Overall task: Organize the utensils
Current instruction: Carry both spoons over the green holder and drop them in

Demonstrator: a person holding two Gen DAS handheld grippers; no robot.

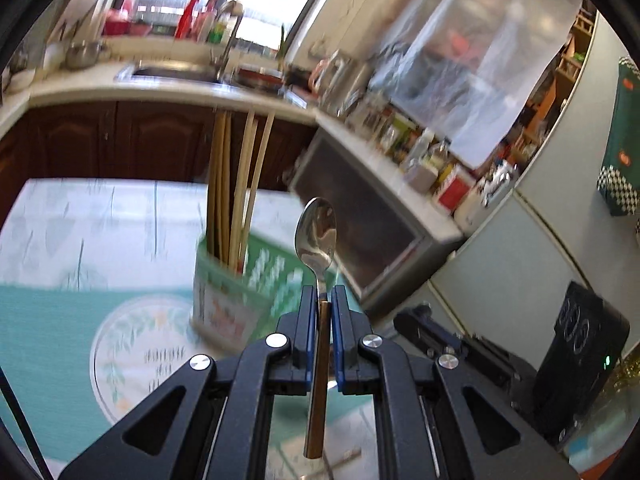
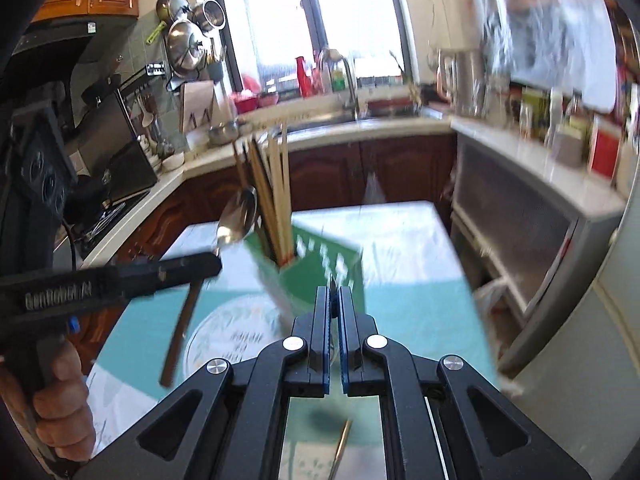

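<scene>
Above the tabletop (image 1: 80, 220), with its pale and teal cloth, the left tongs (image 1: 323, 300) are clenched on the neck of a metal spoon (image 1: 317, 236). Its bowl projects forward beyond the fingertips and its brown handle runs back between the blue pads toward the camera, so the long axis lies along the line of the tongs. The green utensil holder (image 1: 240, 284) stands on the cloth ahead and to the left of the spoon bowl in the left wrist view, lower than it, tilted in the frame and blurred. Several chopsticks (image 1: 236, 184) already stand in it, leaning against one another. A patterned plate (image 1: 132, 344) lies on the cloth beside the holder on its near side. From the right wrist view the left tongs come in from the left edge, gripped by a hand (image 2: 60, 400), and the spoon (image 2: 236, 216) is seen steeply tilted, bowl up and handle down, just beside the chopsticks (image 2: 276, 188). The right tongs (image 2: 334, 300) are drawn together; a thin sliver shows at their tips, too small to identify. One further slim utensil (image 2: 342, 446) lies on the cloth below them. Judgement: the left hand is the nearer to the holder (image 2: 316, 268), and the spoon would need to be brought over the opening clear of the chopsticks, handle downward.
</scene>
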